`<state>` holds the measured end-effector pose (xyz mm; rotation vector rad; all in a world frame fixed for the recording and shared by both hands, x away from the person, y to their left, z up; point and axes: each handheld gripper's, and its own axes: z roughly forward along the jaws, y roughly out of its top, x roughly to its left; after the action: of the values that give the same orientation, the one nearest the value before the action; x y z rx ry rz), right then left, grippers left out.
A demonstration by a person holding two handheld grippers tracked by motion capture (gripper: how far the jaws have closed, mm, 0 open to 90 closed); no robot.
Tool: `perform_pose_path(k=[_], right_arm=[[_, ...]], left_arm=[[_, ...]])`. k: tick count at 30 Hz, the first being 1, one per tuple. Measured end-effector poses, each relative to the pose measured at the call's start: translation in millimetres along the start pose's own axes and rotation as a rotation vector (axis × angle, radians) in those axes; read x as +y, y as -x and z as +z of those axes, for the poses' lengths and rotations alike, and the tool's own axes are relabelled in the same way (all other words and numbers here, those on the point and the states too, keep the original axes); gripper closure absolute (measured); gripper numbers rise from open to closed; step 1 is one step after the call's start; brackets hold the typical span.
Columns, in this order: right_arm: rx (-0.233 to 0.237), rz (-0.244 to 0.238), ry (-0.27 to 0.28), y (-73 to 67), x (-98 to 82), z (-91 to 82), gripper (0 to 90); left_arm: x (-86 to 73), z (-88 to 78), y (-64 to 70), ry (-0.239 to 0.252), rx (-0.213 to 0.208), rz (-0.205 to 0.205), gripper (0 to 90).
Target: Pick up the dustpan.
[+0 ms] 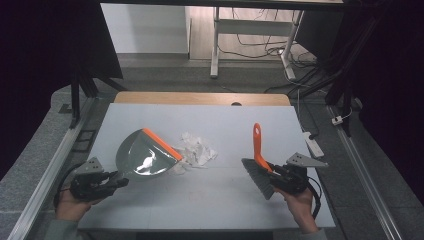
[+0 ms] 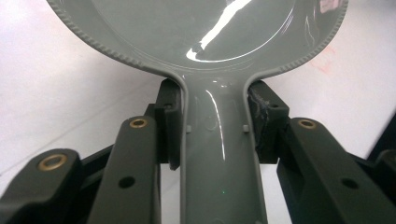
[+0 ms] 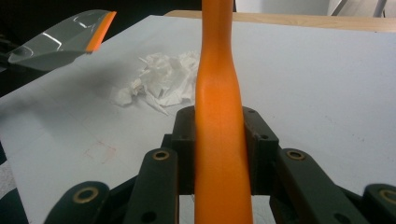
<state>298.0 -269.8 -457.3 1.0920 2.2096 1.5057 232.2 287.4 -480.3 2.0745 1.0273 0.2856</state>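
Now the left gripper (image 1: pixel 120 182) clamps the grey dustpan (image 1: pixel 145 155) handle, left of the crumpled paper (image 1: pixel 197 149); the right gripper (image 1: pixel 272 169) clamps the orange-handled brush (image 1: pixel 257 167), seemingly raised, right of it.

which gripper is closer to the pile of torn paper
Left, though not by much. The left gripper sits just beyond the dustpan whose orange lip touches the torn paper. The right gripper, clamping the brush, stands farther across bare table.

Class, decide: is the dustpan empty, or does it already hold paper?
Empty. The dustpan shows only bare grey inside with glare; the crumpled paper lies on the table beside its orange lip.
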Motion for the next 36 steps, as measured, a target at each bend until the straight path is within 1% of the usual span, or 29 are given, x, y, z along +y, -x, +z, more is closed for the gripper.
perform_pose_path(k=[1, 2, 3, 8, 9, 13, 16, 17, 19, 23, 24, 25, 27, 30, 31, 32, 33, 36], right_arm=[[0.000, 0.000, 0.001, 0.1, 0.1, -0.2, 70.2], [0.001, -0.001, 0.002, 0.1, 0.1, -0.4, 70.2], [0.001, -0.001, 0.002, 0.2, 0.3, -0.7, 70.3], [-0.001, 0.000, 0.000, 0.4, 0.5, -0.3, 70.2], [0.001, -0.001, 0.000, 0.1, 0.5, 0.1, 70.2], [0.003, -0.004, -0.001, -0.4, 0.5, 0.7, 70.2], [0.002, -0.002, -0.003, 0.3, 0.1, 1.3, 70.2], [-0.001, -0.003, -0.006, 0.2, 0.0, 1.2, 70.2], [-0.001, -0.003, -0.006, 0.0, 0.0, 1.3, 70.2], [-0.001, -0.005, -0.008, -0.4, -0.2, 2.3, 70.2], [0.002, -0.005, -0.008, -0.5, -0.4, 2.6, 70.2], [0.003, -0.006, -0.009, -0.6, -0.4, 2.8, 70.2], [0.002, -0.007, -0.010, -0.8, -0.4, 2.9, 70.2], [0.000, -0.008, -0.010, -1.2, -0.1, 2.5, 70.2], [0.001, -0.007, -0.010, -1.0, -0.1, 2.4, 70.2], [0.000, -0.007, -0.010, -1.0, -0.1, 2.3, 70.2], [0.000, -0.008, -0.010, -0.9, -0.2, 2.3, 70.2], [0.002, -0.005, -0.008, -0.5, -0.3, 2.7, 70.2]], left_arm=[[-3.6, -2.3, 3.4, -0.008, -0.023, 0.018, 62.0], [-3.6, -2.3, 3.4, -0.008, -0.023, 0.018, 62.0], [-5.1, -3.2, 4.8, -0.013, -0.028, 0.028, 62.0], [-10.1, -4.2, 6.7, -0.038, -0.024, 0.030, 62.0], [-12.4, -4.7, 7.0, -0.054, -0.025, 0.043, 62.0], [-15.8, -5.5, 8.0, -0.069, -0.029, 0.051, 62.0], [-18.3, -5.8, 7.5, -0.090, -0.019, 0.052, 62.0], [-19.6, -5.9, 6.8, -0.106, -0.012, 0.061, 62.0], [-20.3, -5.7, 6.9, -0.111, -0.009, 0.059, 62.0], [-20.8, -4.1, 9.0, -0.132, -0.015, 0.080, 62.0], [-20.6, -3.8, 9.8, -0.136, -0.021, 0.084, 62.0], [-20.6, -2.7, 10.5, -0.147, -0.031, 0.097, 62.0], [-20.9, -2.0, 10.8, -0.156, -0.032, 0.100, 62.0], [-22.8, 0.6, 11.6, -0.188, -0.031, 0.112, 61.9], [-24.3, 1.9, 11.5, -0.205, -0.033, 0.118, 62.0], [-24.3, 1.9, 11.5, -0.205, -0.033, 0.118, 62.0], [-25.7, 2.7, 11.5, -0.217, -0.034, 0.123, 61.9], [-26.4, 3.5, 11.7, -0.222, -0.031, 0.124, 62.0]])
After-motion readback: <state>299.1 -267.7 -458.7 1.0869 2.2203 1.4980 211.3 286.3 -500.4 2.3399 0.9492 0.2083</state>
